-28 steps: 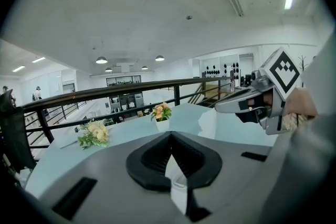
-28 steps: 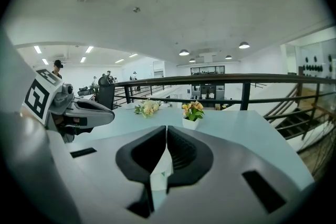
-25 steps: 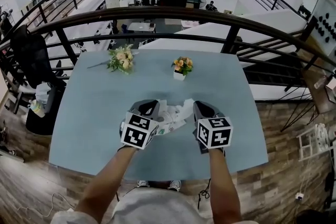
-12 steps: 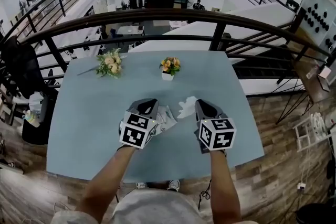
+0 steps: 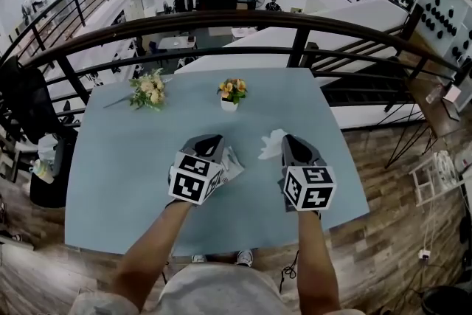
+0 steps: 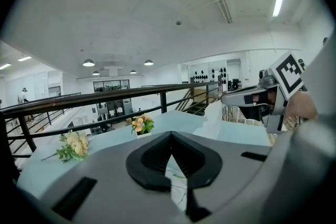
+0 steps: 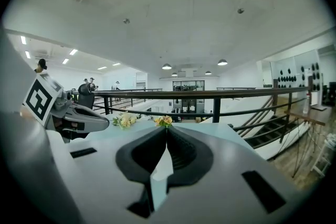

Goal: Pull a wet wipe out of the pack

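In the head view my left gripper point(image 5: 210, 146) is shut on the wet wipe pack point(image 5: 231, 163), a white pack with green print held a little above the blue table point(image 5: 118, 181). The pack's edge point(image 6: 176, 178) shows between the shut jaws in the left gripper view. My right gripper point(image 5: 290, 144) is shut on a crumpled white wipe point(image 5: 271, 144), which hangs free of the pack. The right gripper view shows the wipe point(image 7: 161, 168) pinched between the jaws. A gap of bare table separates the two grippers.
A loose bunch of pale flowers point(image 5: 147, 92) lies at the table's far left. A small white pot of orange flowers point(image 5: 231, 92) stands at the far middle. A black railing point(image 5: 295, 37) runs behind the table, with a drop beyond it.
The wipe, earlier stretched from the pack to my right gripper, has come free. My right gripper has carried it right and up, while the left has drawn the pack slightly away.
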`<state>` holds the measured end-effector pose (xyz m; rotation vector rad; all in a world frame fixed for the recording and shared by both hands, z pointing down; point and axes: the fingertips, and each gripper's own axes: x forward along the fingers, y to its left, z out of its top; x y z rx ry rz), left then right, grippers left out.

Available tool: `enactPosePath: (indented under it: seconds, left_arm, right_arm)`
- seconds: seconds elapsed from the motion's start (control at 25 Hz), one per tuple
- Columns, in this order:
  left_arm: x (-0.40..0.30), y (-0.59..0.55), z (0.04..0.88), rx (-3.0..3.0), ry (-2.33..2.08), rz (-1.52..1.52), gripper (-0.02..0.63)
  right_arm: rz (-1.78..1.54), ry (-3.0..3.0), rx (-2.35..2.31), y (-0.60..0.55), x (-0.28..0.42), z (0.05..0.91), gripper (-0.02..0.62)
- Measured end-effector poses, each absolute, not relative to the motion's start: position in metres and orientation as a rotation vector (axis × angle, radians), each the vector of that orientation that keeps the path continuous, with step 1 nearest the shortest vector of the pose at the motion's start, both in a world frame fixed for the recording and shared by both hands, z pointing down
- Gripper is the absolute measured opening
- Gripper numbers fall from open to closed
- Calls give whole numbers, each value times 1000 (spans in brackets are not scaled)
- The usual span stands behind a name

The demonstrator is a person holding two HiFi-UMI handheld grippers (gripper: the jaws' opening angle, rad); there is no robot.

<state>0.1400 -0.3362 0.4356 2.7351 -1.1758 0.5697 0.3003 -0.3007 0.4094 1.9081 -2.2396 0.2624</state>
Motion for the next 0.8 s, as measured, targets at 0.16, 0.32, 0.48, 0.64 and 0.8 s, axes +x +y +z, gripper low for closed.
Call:
enactPosePath:
  seconds: [0.16,0.32,0.48,0.64,0.8]
  left_arm:
    - [141,-337,437,2739,-1169,568,-6]
    - [142,-339,436,2741,-1167,572,-5]
    - [142,-340,436,2742,-1166,573,-5]
    - [141,-342,436,2741,-1167,575,-6]
    - [143,-342,438,2741,-1164,578,-6]
  right_arm:
    - [251,-2233,1921,-300,303,408,12]
    - [246,-2230,1924,-302,305,407,12]
    - [244,-2231,1916,-303,303,407,12]
    - [238,-2229,1914,-304,303,406,12]
    - [238,-2230,1925,-304,304,405,11]
